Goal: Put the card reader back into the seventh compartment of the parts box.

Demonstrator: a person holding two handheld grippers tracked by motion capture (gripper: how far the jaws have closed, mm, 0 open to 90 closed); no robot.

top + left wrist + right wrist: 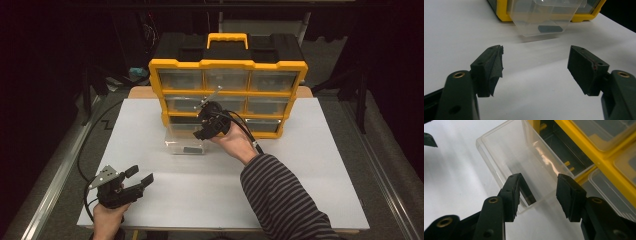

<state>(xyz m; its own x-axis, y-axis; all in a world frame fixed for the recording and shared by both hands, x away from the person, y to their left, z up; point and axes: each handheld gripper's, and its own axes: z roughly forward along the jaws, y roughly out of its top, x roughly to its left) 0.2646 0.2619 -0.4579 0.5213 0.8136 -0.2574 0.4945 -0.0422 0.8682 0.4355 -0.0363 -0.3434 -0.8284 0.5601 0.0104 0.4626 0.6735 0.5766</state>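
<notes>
A yellow and black drawer organiser (227,65) stands at the back of the white table (300,170). One clear plastic drawer (186,145) is pulled out of its bottom left slot and sits on the table, with a small dark piece (191,149) inside. My right gripper (204,129) hangs over the drawer's back end, near the cabinet front. In the right gripper view the right gripper (540,195) is open above the drawer (506,157), with nothing between its pads. My left gripper (140,176) rests at the front left. It (536,67) is open, empty and pointed toward the drawer (544,15).
The organiser has three rows of clear drawers behind a yellow frame (599,155), with a yellow handle (227,39) on top. A black cable (82,150) trails off the table's left edge. Bare white table lies between the two grippers.
</notes>
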